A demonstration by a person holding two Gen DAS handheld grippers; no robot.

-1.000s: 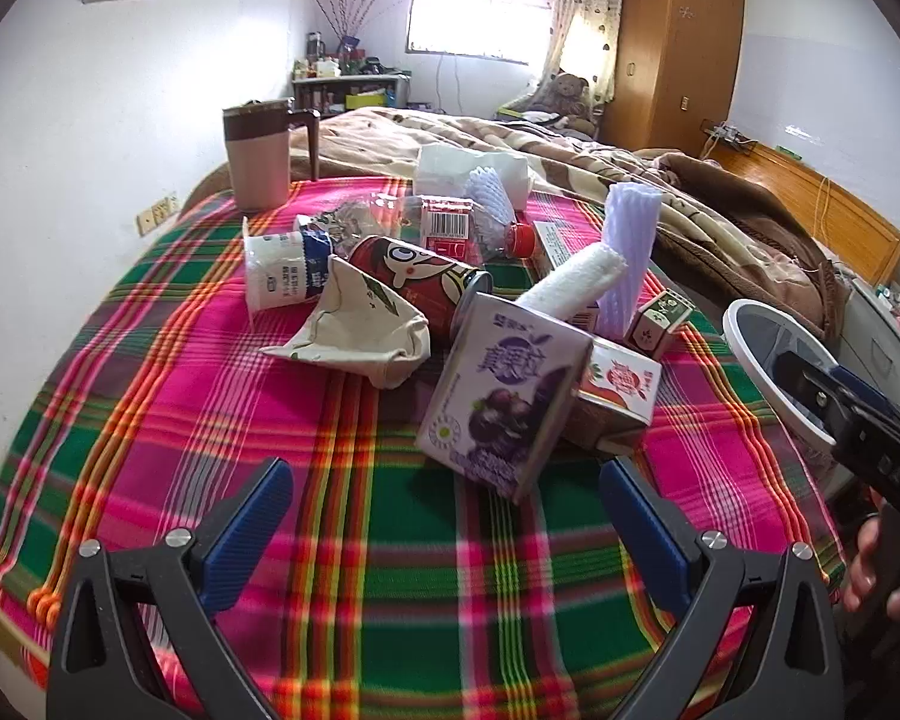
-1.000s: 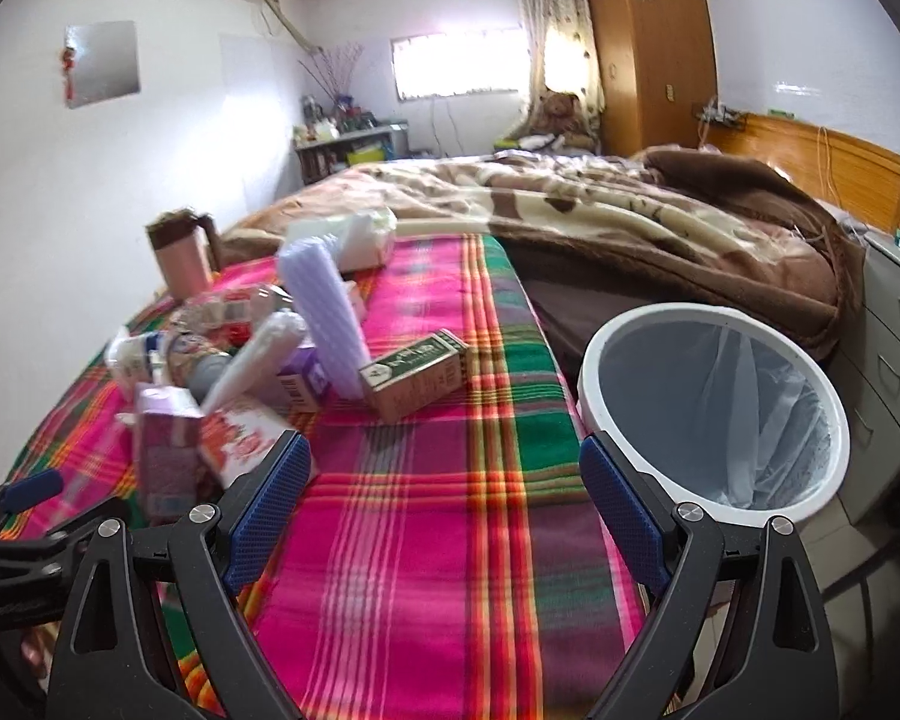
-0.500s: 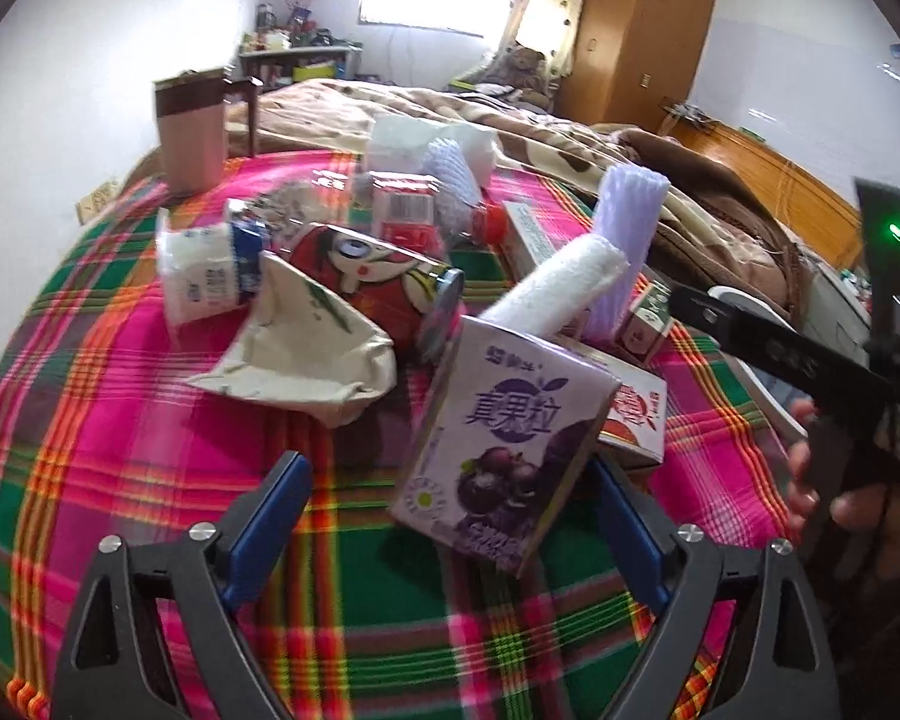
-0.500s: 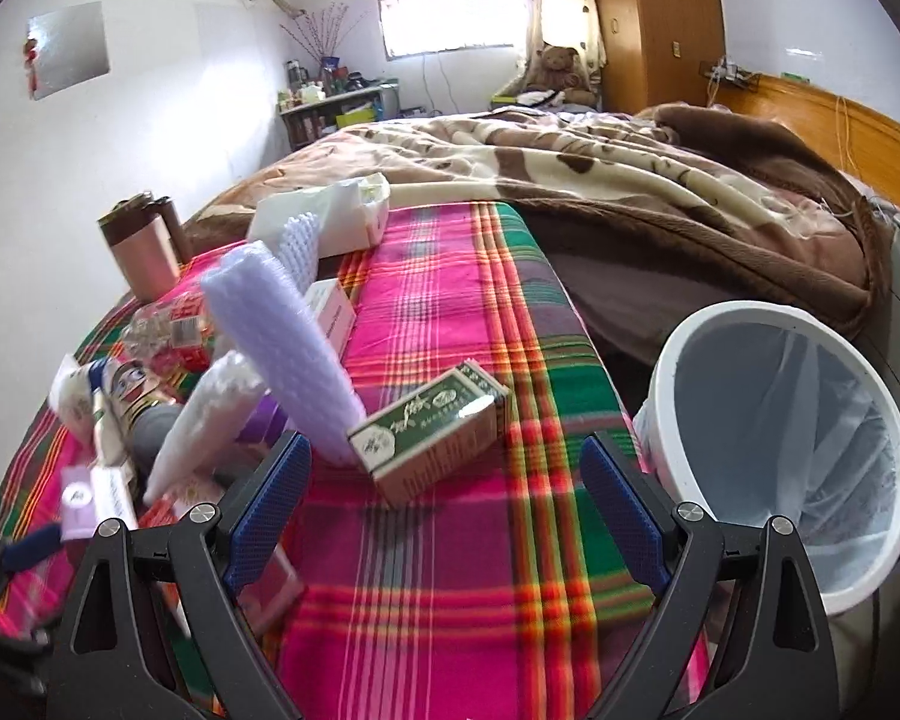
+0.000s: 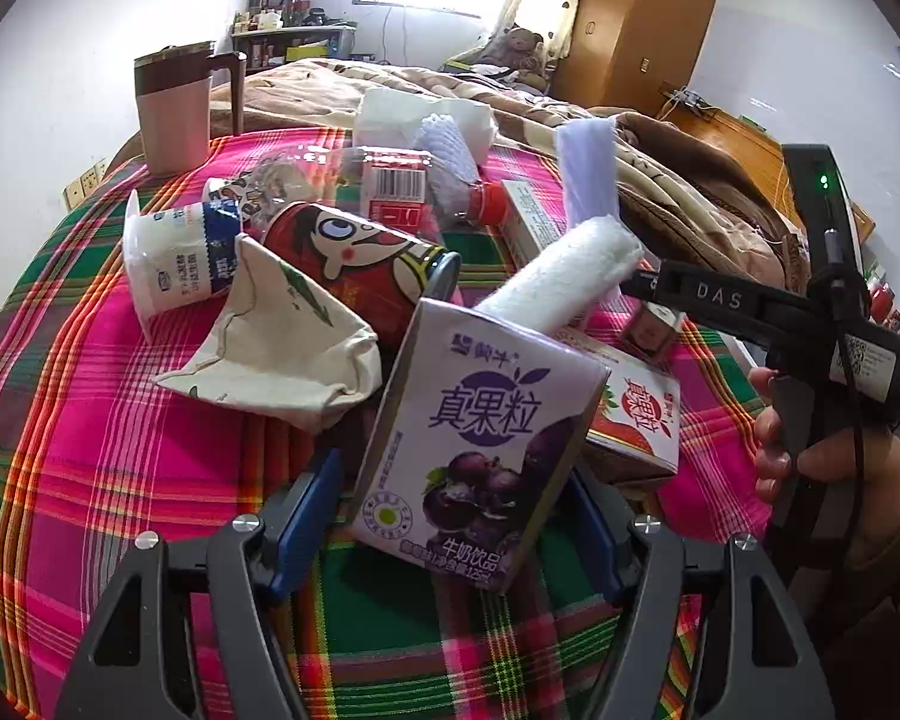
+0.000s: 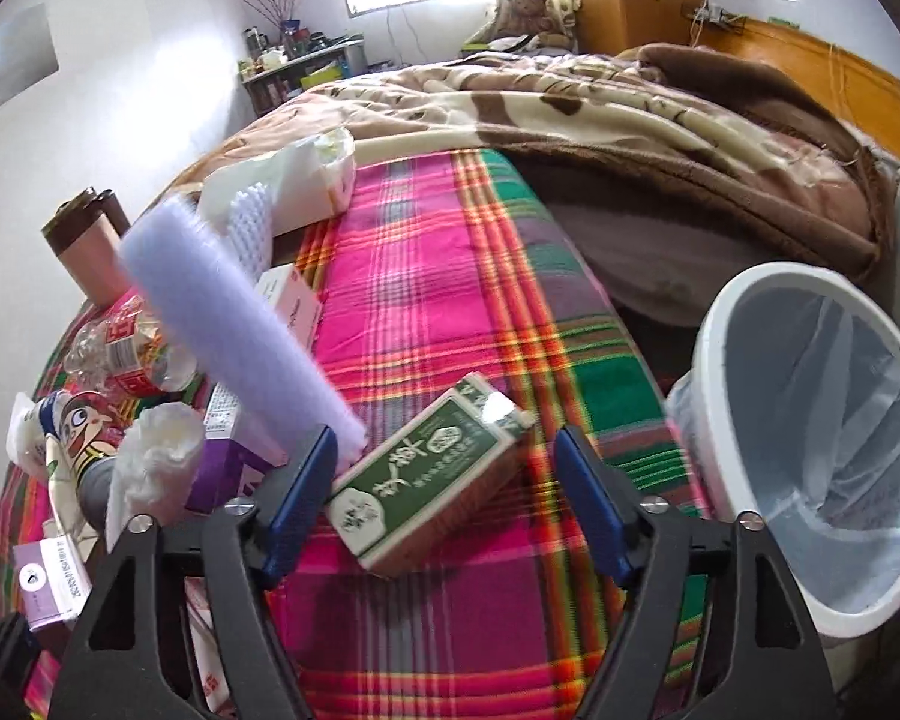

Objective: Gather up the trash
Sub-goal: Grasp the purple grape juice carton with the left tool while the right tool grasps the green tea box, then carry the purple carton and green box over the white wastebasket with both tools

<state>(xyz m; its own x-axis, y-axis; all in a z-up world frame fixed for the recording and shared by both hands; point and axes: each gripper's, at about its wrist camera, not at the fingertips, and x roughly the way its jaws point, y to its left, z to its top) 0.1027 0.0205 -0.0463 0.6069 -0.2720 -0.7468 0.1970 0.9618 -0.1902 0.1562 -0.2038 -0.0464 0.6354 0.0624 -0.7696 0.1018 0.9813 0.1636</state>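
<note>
A pile of trash lies on the plaid cloth. In the left wrist view, my left gripper is open with its blue fingers on either side of a purple grape milk carton. Behind it lie a red strawberry carton, a red cartoon can, a crumpled paper cup, a yoghurt cup and a white foam sleeve. In the right wrist view, my right gripper is open around a green box. A white bin with a clear liner stands right of it.
A brown lidded mug stands at the cloth's far left. A tissue pack and a lilac foam sleeve lie further back. A brown blanket covers the bed beyond. The right gripper's handle shows in the left view.
Both grippers moved forward. The left one now has the purple carton between its fingers; the right one has closed in on the green box. Both finger gaps have narrowed.
</note>
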